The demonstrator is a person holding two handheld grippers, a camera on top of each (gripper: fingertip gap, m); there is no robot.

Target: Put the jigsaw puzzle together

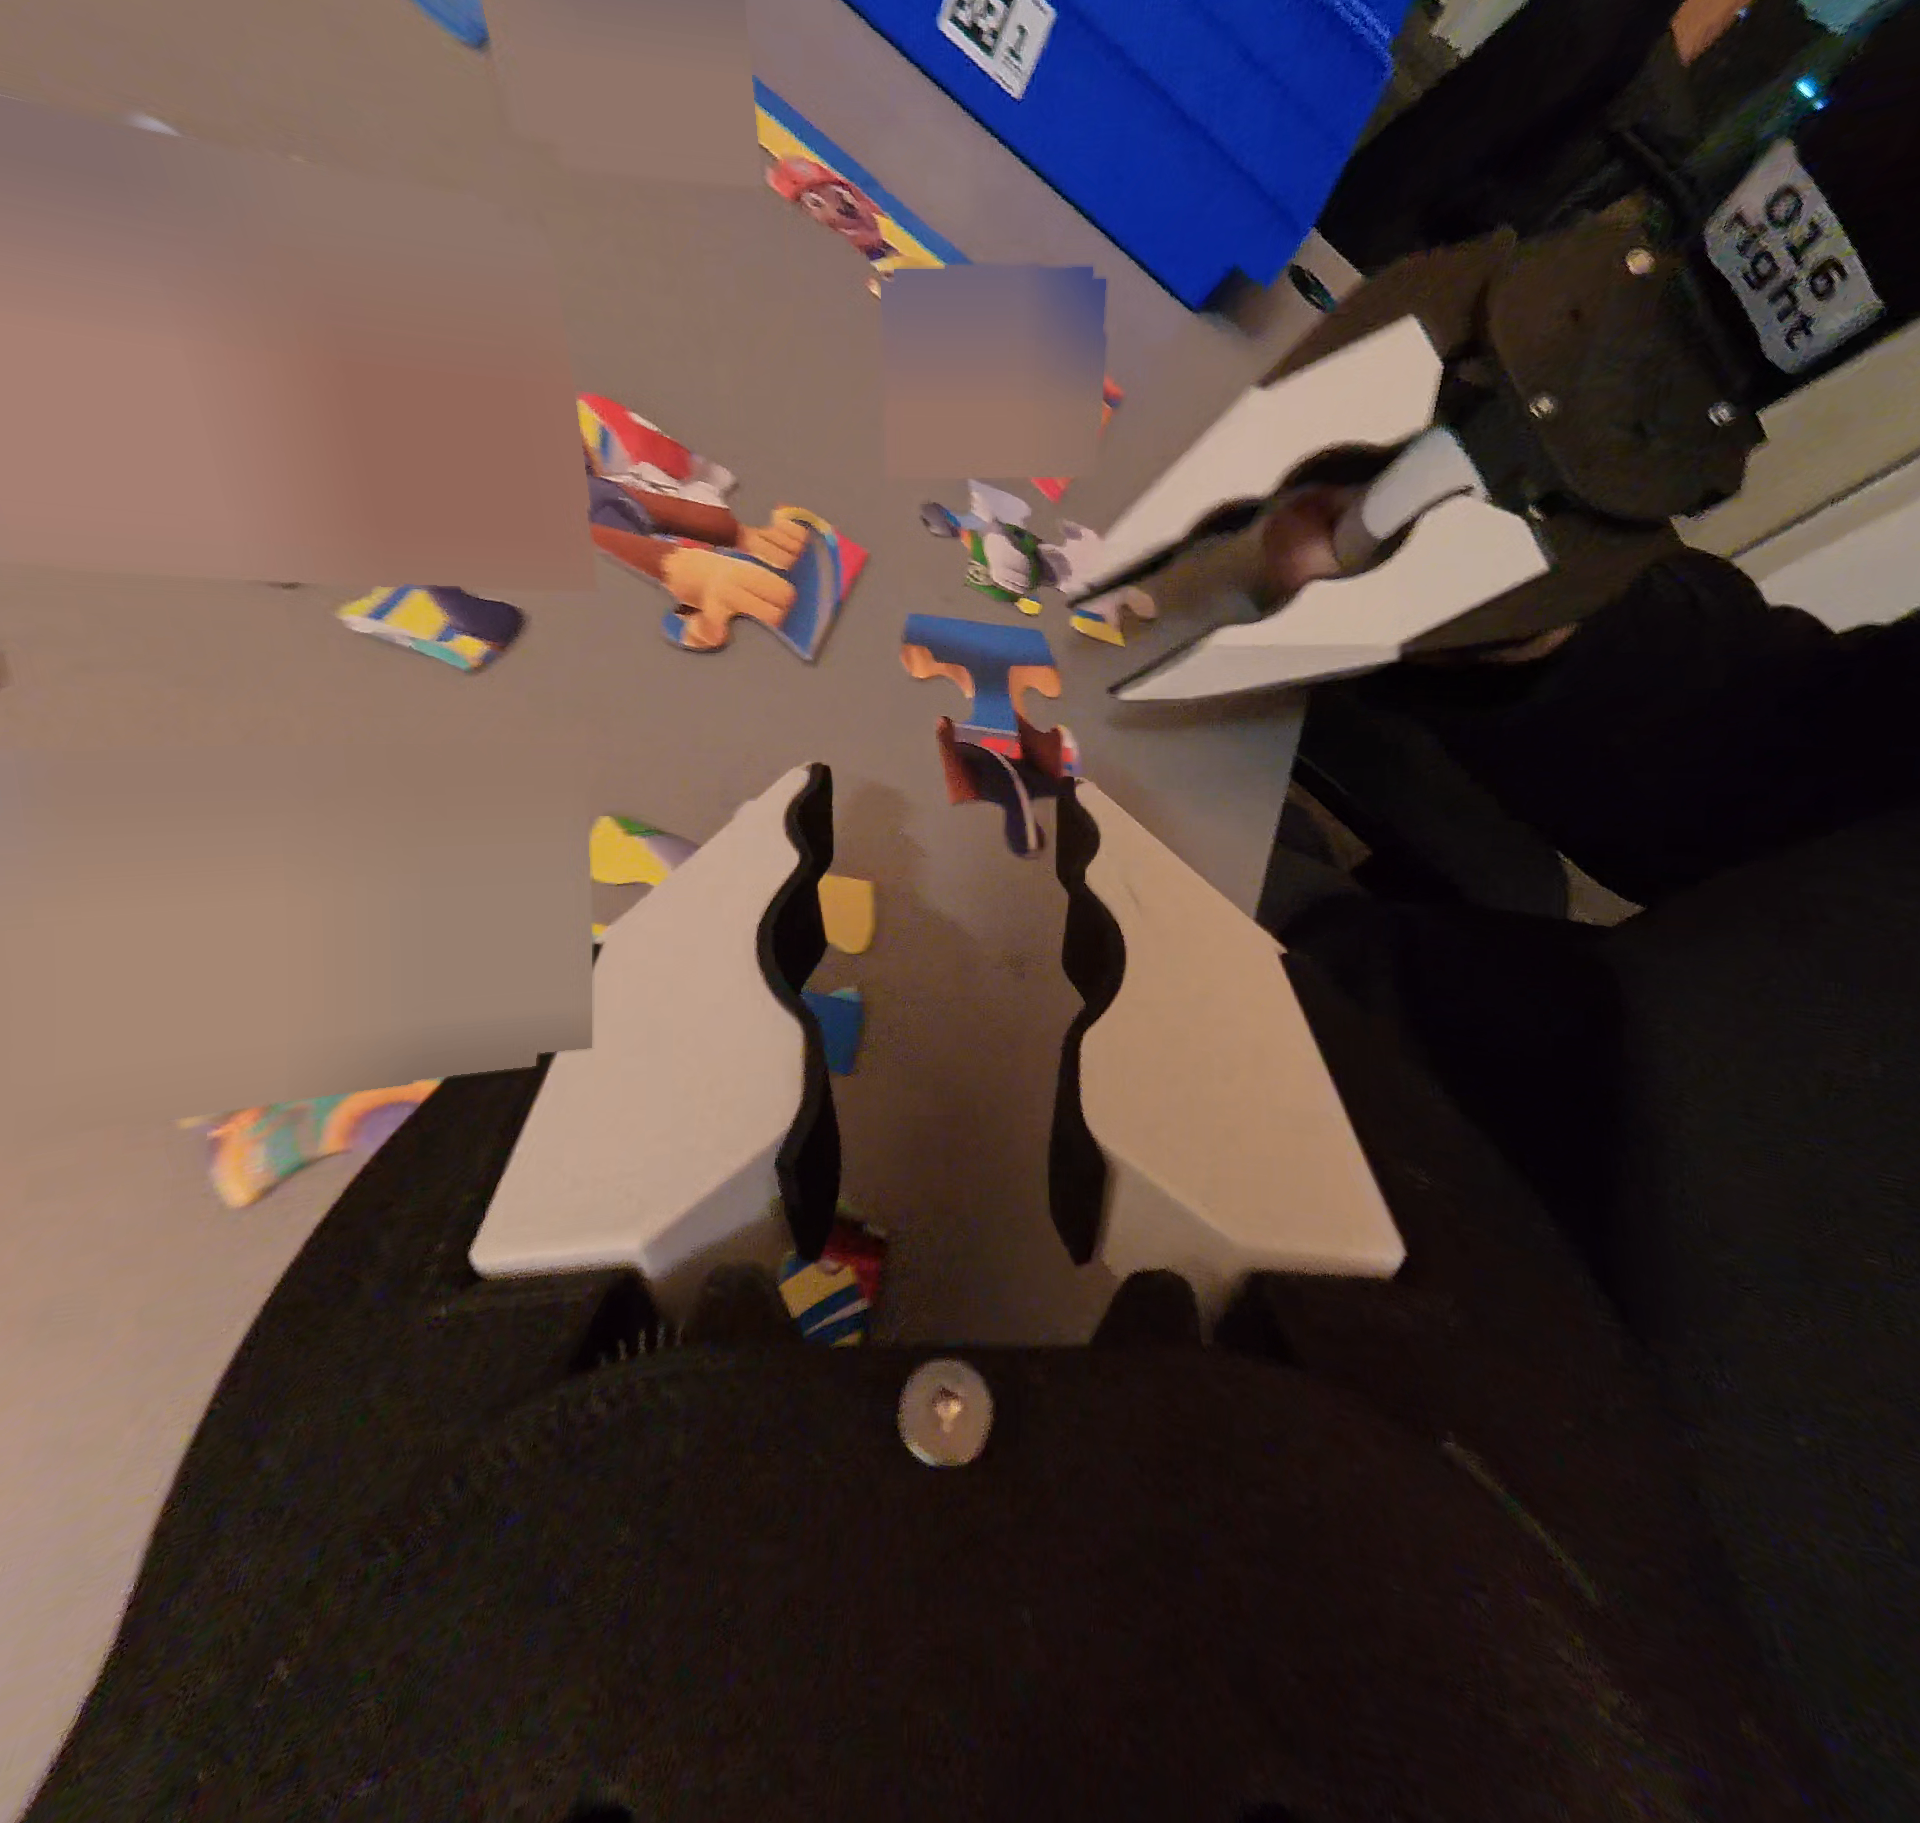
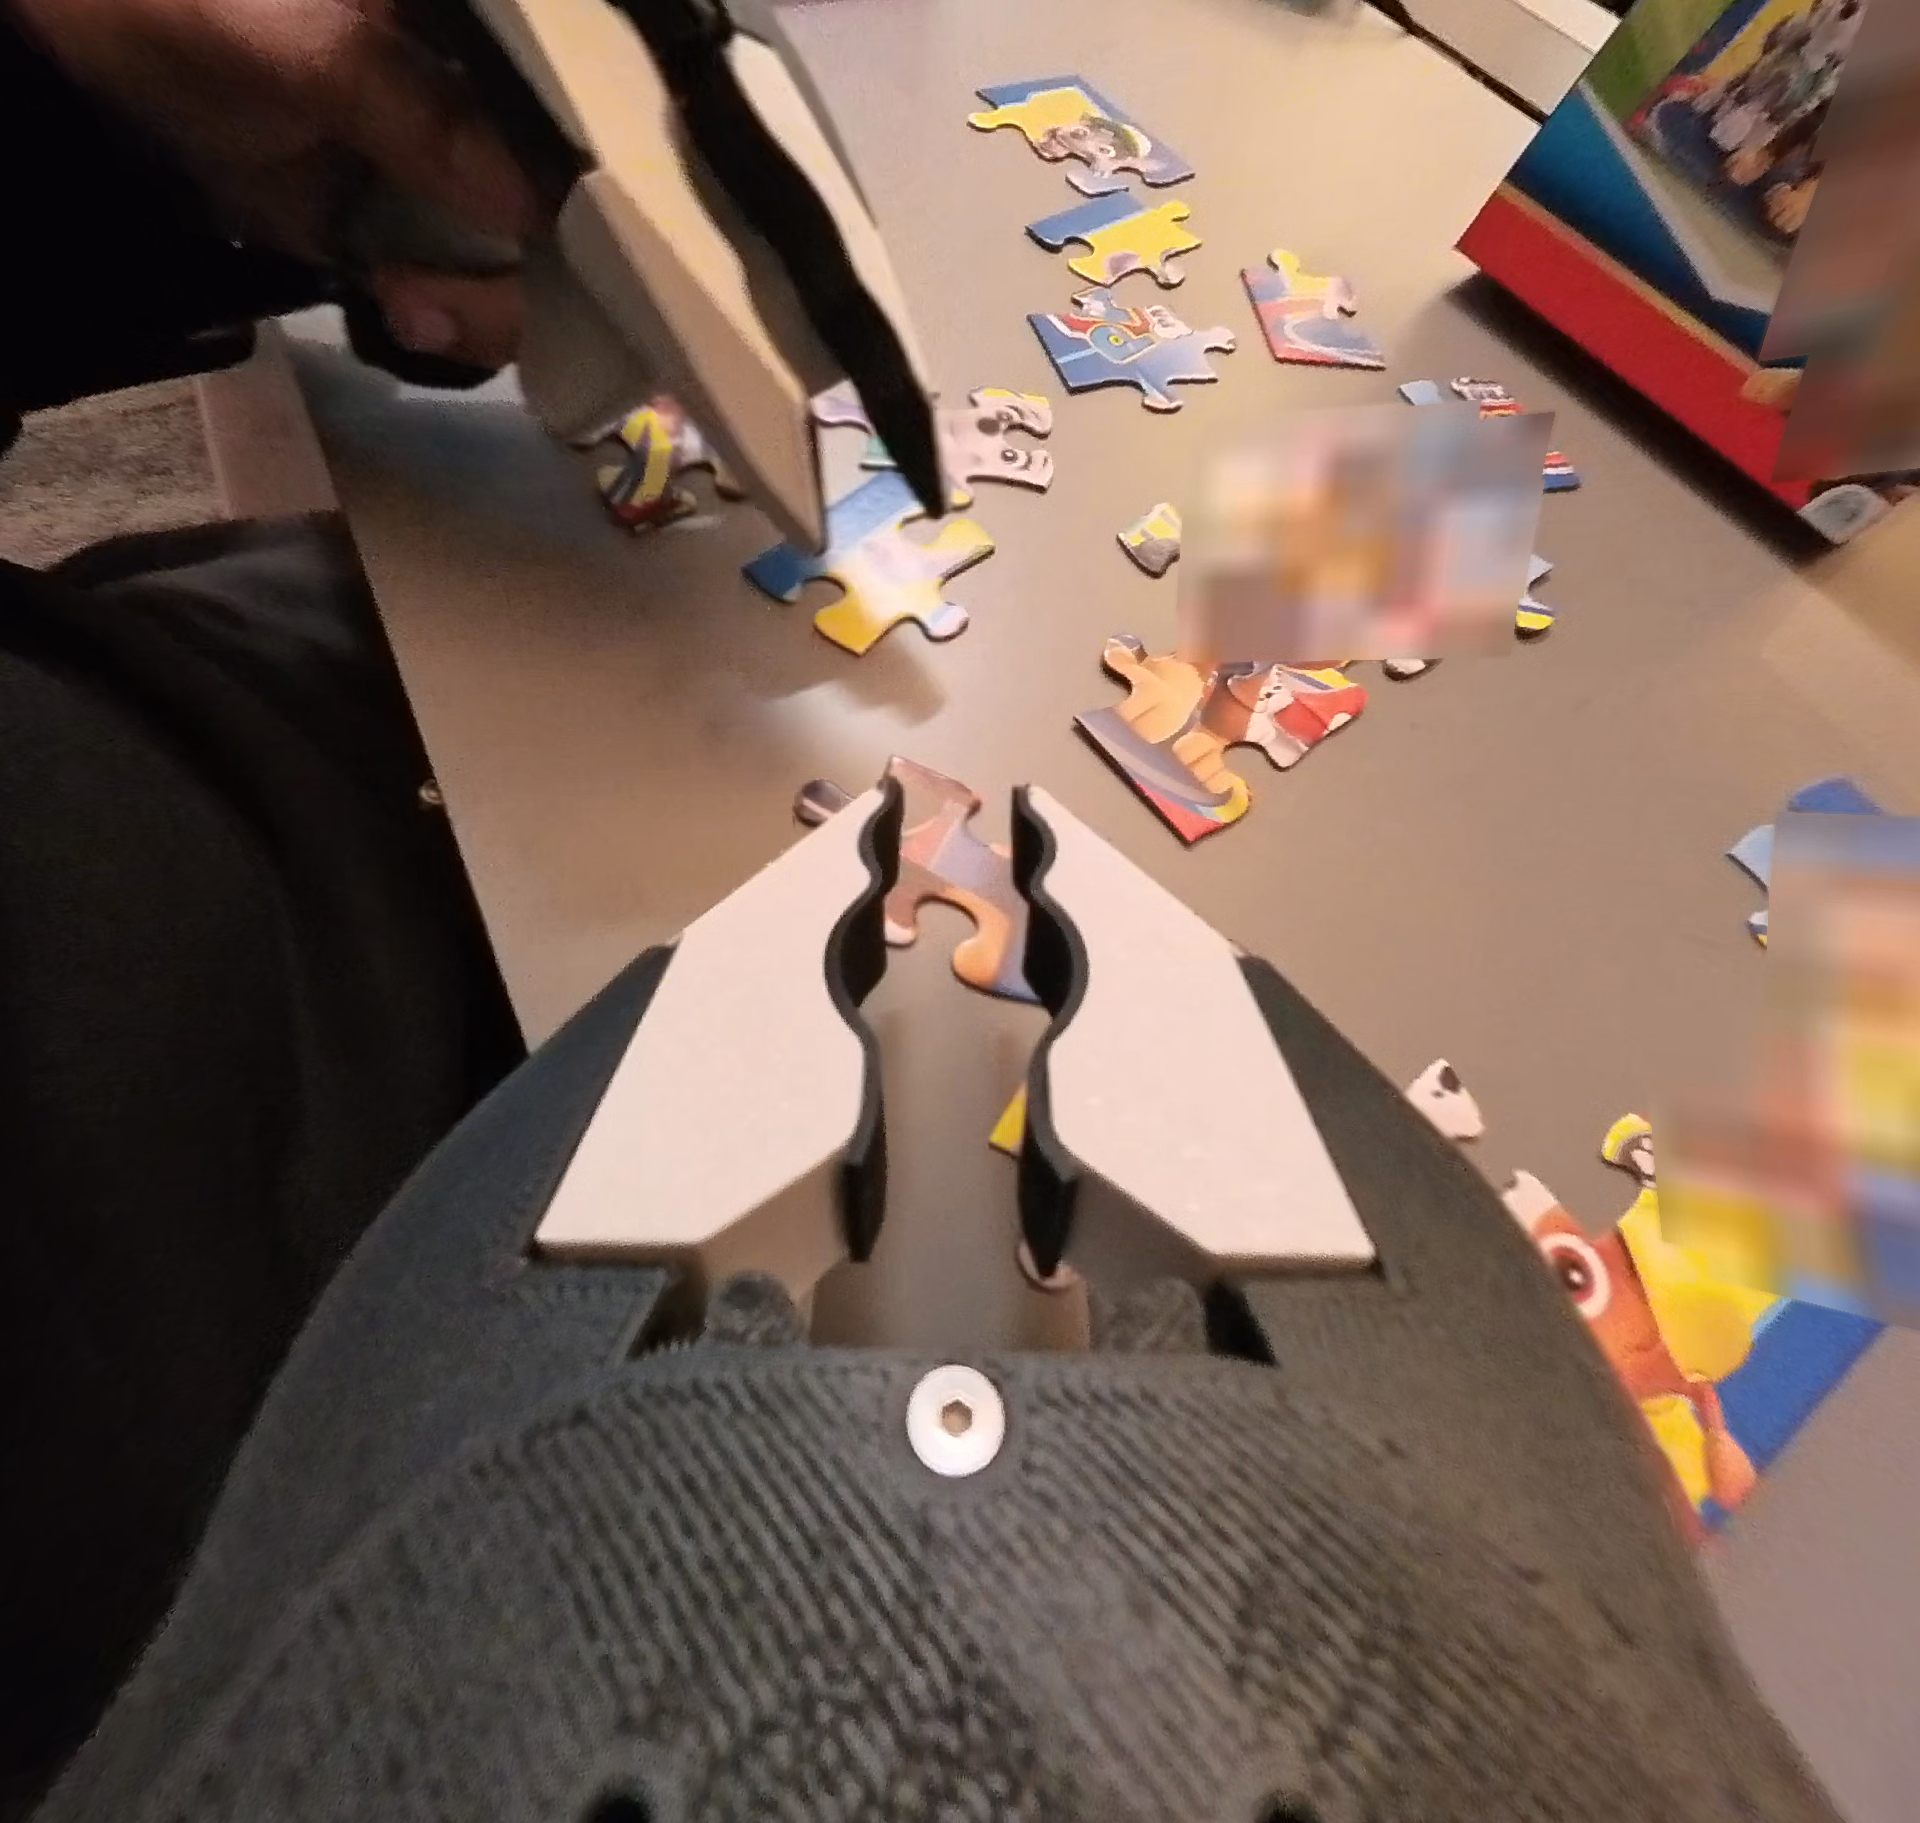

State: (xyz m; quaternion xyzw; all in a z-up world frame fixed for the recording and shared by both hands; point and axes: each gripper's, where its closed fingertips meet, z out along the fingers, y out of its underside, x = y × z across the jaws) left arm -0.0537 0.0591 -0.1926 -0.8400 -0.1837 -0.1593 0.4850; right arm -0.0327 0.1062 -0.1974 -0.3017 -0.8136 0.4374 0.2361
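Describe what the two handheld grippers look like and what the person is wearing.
Both the left gripper and right gripper have pale grey wedge-shaped fingers lined with wavy black pads, on textured black bodies with a silver screw. The right carries a white label. Sleeves are black.

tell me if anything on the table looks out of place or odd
Mostly loose puzzle pieces lying flat on the grey table. One stands out: a brown and blue piece is tilted up between the right gripper's fingers near the table's edge, instead of lying flat. The left gripper is open, over a blue piece.
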